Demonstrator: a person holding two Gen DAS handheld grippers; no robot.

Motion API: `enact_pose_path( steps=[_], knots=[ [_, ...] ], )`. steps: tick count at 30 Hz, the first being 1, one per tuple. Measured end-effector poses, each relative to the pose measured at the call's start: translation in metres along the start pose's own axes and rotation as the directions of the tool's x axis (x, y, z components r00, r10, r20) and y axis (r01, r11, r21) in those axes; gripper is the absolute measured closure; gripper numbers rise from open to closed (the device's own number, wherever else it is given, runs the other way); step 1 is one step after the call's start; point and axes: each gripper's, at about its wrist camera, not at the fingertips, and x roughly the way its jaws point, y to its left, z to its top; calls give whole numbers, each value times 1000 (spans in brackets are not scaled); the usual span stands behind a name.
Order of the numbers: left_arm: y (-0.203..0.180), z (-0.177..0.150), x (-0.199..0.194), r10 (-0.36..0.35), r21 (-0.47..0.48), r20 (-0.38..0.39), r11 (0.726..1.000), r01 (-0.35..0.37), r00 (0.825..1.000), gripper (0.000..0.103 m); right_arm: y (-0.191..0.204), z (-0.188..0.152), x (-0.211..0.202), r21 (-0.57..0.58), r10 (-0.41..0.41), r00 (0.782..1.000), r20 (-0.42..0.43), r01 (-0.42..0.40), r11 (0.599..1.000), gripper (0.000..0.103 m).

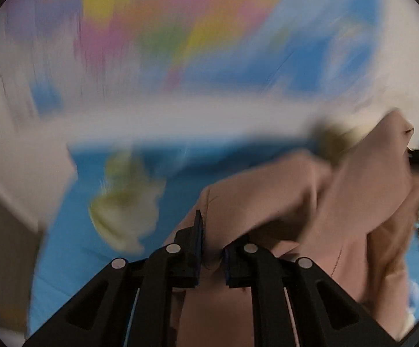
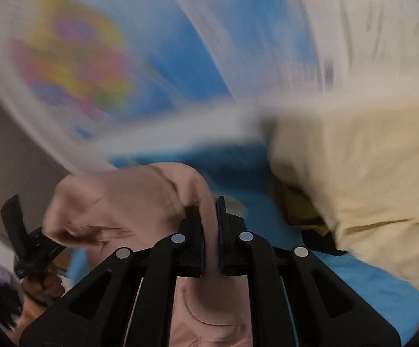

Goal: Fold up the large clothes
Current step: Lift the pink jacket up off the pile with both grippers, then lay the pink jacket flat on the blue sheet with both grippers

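blur: both views are heavily smeared, so the background shows only as streaks of colour.
hidden: the pink garment (image 1: pixel 310 208) runs below the left wrist view's edge, its full shape not readable; the cloth between the fingers hides the pads' inner faces.
left gripper (image 1: pixel 211 245): jaws drawn narrow, pinching a fold of the pink garment that rises between them.
right gripper (image 2: pixel 210 225): jaws narrow, clamped on a bunched edge of the same garment (image 2: pixel 128 199).
garment place: lifted and draped between the two tools, above the blue sheet (image 1: pixel 73 231).
other tool seen: the left gripper (image 2: pixel 21 231) shows at the left edge of the right wrist view, a hand (image 2: pixel 43 286) below it, partly cut off.
around: a pale yellow pillow (image 2: pixel 363 179) lies on the blue sheet (image 2: pixel 368 277) to the right; a yellowish-white blurred lump (image 1: pixel 125 205) lies on the sheet, too smeared to name.
behind: a multicoloured patch (image 1: pixel 157 20) on the pale wall, details unreadable.
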Motion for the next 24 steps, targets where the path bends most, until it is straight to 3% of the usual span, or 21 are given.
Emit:
enact_pose_path(
  steps=[1, 3, 5, 6, 7, 8, 9, 11, 12, 14, 15, 17, 19, 21, 22, 23, 24],
  knots=[
    [10, -2, 43, 14, -26, -78, 1000, -16, 997, 93, -12, 0, 42, 20, -31, 998, -63, 32, 999, 96],
    [27, -5, 89, -2, -83, -164, 996, -12, 986, 93, -27, -1, 78, 56, -73, 992, -99, 79, 995, 93],
    [41, -8, 108, -46, -129, -194, 991, 21, 980, 93, -40, 2, 99, 110, -74, 989, -125, 88, 990, 73],
    [43, -7, 111, -63, -134, -197, 990, 37, 978, 91, -42, 3, 99, 119, -62, 991, -121, 76, 990, 69],
    [48, -3, 111, -101, -133, -196, 988, 76, 975, 88, -41, 3, 95, 102, -66, 991, -114, 78, 992, 43],
    [50, 1, 107, -122, -129, -186, 987, 99, 975, 77, -38, 1, 85, 63, -98, 990, -98, 105, 992, 15],
    [53, 4, 102, -149, -119, -170, 984, 130, 974, 61, -34, -2, 71, 26, -129, 989, -69, 131, 991, 6],
    [58, 6, 92, -199, -94, -116, 978, 188, 973, 47, -28, -10, 49, -19, -98, 995, -23, 97, 995, 6],
    [60, 7, 84, -222, -79, -93, 973, 215, 971, 45, -23, -18, 36, -38, -69, 998, -15, 68, 997, 6],
    [63, 5, 67, -297, -49, -38, 954, 295, 954, 43, -6, -45, 13, -92, -42, 999, -3, 42, 995, 5],
    [63, 2, 57, -348, -21, -8, 937, 348, 937, 38, -1, -55, 11, -116, -42, 999, -6, 41, 992, 5],
    [57, -7, 39, -415, 52, 40, 909, 413, 909, 28, 16, -88, 12, -183, -84, 995, -50, 73, 980, 5],
    [39, -12, 36, -414, 142, 46, 904, 404, 909, 21, 26, -114, 27, -228, -119, 986, -115, 90, 969, 5],
    [18, -17, 43, -385, 221, 21, 902, 372, 923, 20, 26, -126, 39, -251, -163, 972, -170, 117, 961, 14],
    [3, -16, 55, -351, 252, -10, 905, 342, 936, 20, 27, -135, 47, -273, -186, 960, -209, 126, 954, 51],
    [-7, -12, 66, -322, 258, -48, 910, 323, 945, 25, 23, -134, 50, -283, -209, 952, -225, 141, 949, 94],
    [-11, -8, 76, -295, 252, -75, 919, 304, 953, 45, 19, -130, 47, -270, -208, 949, -236, 141, 952, 98]
  ],
)
